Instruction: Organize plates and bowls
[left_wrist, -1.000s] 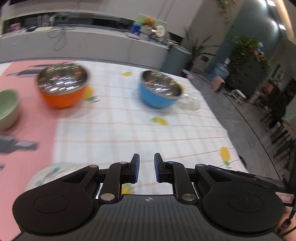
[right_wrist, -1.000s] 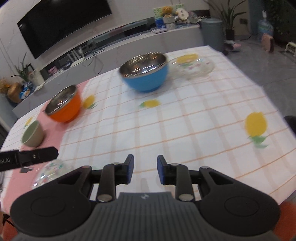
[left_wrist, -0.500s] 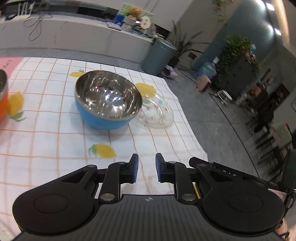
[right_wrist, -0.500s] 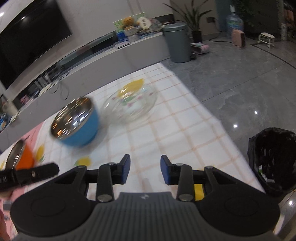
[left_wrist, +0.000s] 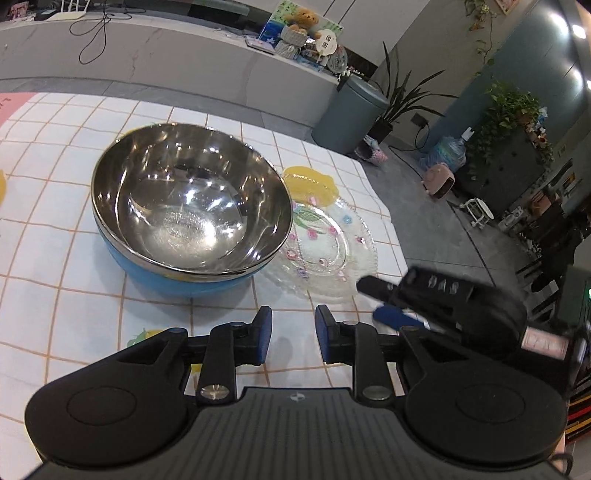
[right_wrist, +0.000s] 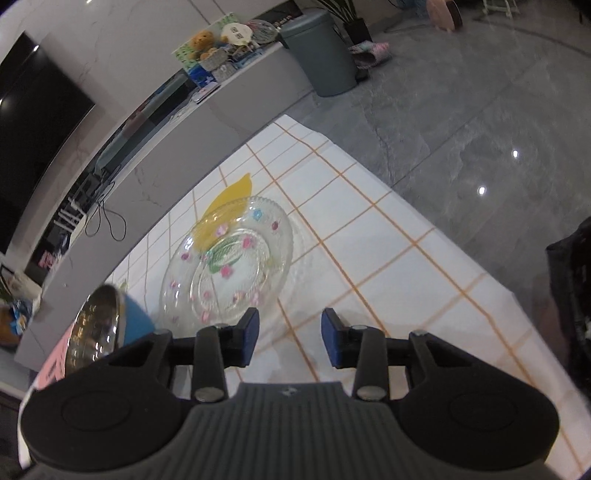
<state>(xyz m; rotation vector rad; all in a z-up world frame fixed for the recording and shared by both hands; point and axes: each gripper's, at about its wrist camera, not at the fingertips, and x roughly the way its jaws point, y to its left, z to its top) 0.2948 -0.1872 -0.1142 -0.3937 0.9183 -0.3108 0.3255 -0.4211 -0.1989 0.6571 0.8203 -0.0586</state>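
Glass plate (right_wrist: 229, 269) before tilted right gripper (right_wrist: 290, 338)

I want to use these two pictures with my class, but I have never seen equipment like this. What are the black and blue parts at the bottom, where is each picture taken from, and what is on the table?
There is no robot here. A person holds a hand-operated two-finger clamp in each hand, with a wide-angle camera on each looking along its fingers. One picture looks past the left gripper, the other past the right gripper. Both grippers' jaws are opening, with nothing between them.

On the checked tablecloth stand a blue bowl with a shiny steel inside and, close beside it, a clear glass plate with painted flowers. The dark shape beside the plate in the left picture is the right gripper.
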